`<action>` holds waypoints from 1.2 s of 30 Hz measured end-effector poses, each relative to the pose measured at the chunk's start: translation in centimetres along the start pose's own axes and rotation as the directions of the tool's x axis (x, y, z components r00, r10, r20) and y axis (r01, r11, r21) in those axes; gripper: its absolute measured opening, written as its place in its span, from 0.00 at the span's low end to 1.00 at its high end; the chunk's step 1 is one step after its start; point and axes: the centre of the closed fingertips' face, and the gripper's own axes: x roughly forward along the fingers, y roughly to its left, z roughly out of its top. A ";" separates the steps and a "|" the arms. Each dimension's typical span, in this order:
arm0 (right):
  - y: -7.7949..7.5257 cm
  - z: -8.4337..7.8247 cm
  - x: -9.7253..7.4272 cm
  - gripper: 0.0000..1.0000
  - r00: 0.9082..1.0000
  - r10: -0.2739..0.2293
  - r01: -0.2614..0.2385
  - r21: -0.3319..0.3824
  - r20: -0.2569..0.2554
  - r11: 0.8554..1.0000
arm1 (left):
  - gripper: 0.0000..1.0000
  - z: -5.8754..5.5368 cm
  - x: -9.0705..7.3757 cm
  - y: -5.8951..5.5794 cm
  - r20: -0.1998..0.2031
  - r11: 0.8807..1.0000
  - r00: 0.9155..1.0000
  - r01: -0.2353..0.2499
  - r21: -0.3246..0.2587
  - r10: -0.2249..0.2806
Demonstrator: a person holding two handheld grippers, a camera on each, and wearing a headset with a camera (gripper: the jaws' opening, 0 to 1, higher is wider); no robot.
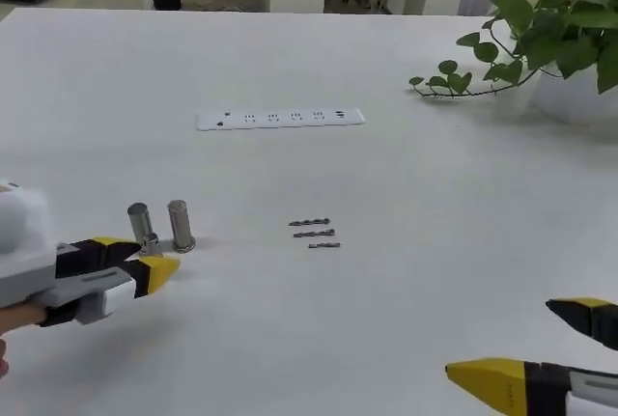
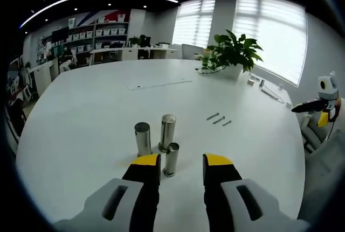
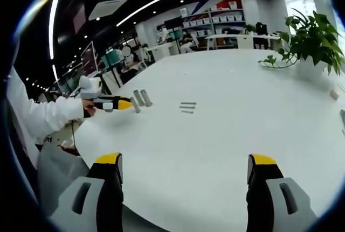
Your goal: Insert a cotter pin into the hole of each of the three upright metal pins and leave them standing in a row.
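3 short shiny steel cylinder pins [image 2: 168,132] stand clustered on white table [image 1: 386,175]; left gripper [image 2: 180,166] spread, nearest pin between its tips. Likely stiff, slick, tippy: grip mid-body. 3 thin grey cotter pins [image 1: 314,234] lie mid-table, probably light; right gripper [image 3: 185,159] spread wide, empty

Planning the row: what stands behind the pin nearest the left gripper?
Two more upright pins, the left pin and the right pin; farther off, cotter pins. Their cross holes cannot be seen.
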 end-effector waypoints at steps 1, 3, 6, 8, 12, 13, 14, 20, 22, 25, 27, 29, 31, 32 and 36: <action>0.0 0.1 0.0 0.94 1.000 0.001 -0.001 0.000 0.002 1.000 | 0.28 0.0 0.2 0.0 0.000 1.000 1.000 -0.002 0.004 0.002; 0.0 0.1 0.0 0.94 1.000 0.001 -0.001 0.000 0.004 1.000 | 0.26 0.0 0.4 0.1 0.000 1.000 1.000 -0.010 0.012 0.010; 0.0 0.2 0.0 0.94 1.000 0.001 -0.001 -0.001 0.003 1.000 | 0.27 -0.1 0.8 0.4 -0.004 1.000 1.000 -0.025 0.008 0.025; 0.0 0.2 0.0 0.94 1.000 0.001 -0.001 -0.001 0.004 1.000 | 0.26 -0.2 0.9 0.5 -0.006 1.000 1.000 -0.030 -0.001 0.030; 0.1 0.1 0.1 0.94 1.000 0.006 -0.006 0.002 0.001 1.000 | 0.22 -0.4 1.2 0.6 -0.011 0.999 0.999 -0.042 -0.005 0.041; 0.2 0.1 0.2 0.94 1.000 0.009 -0.009 0.004 0.004 1.000 | 0.20 -0.4 1.3 0.6 -0.013 0.999 0.999 -0.042 -0.006 0.042; 0.2 0.1 0.2 0.94 1.000 0.009 -0.009 0.006 0.006 1.000 | 0.17 -0.6 1.3 0.7 -0.018 0.999 0.999 -0.048 -0.012 0.048; 0.3 -0.1 0.3 0.94 1.000 0.011 -0.011 0.013 0.008 1.000 | 0.10 -0.7 1.5 1.2 -0.018 0.997 0.997 -0.071 -0.018 0.071; 0.3 -0.2 0.3 0.94 1.000 0.010 -0.010 0.013 0.006 1.000 | 0.08 -0.6 1.5 1.3 -0.017 0.997 0.997 -0.079 -0.001 0.079; 0.5 -0.3 0.4 0.94 1.000 0.014 -0.014 0.015 0.006 1.000 | 0.07 -0.6 1.4 1.4 -0.022 0.997 0.996 -0.083 0.001 0.083; 0.5 -0.3 0.4 0.93 1.000 0.017 -0.017 0.016 0.004 1.000 | 0.07 -0.7 1.3 1.4 -0.025 0.997 0.997 -0.079 0.002 0.079; 0.5 -0.3 0.4 0.93 1.000 0.016 -0.016 0.016 0.006 1.000 | 0.06 -0.4 1.1 1.8 -0.021 0.993 0.994 -0.105 0.053 0.106; 0.5 -0.2 0.4 0.93 1.000 0.017 -0.017 0.016 0.010 1.000 | 0.06 -0.6 1.0 1.6 -0.032 0.993 0.993 -0.109 0.044 0.110; 0.5 -0.2 0.4 0.93 1.000 0.018 -0.018 0.016 0.012 1.000 | 0.06 -0.6 0.9 1.7 -0.032 0.992 0.992 -0.122 0.037 0.123; 0.6 -0.1 0.4 0.93 1.000 0.019 -0.019 0.014 0.016 1.000 | 0.06 -0.5 0.1 1.6 -0.030 0.988 0.988 -0.150 0.027 0.151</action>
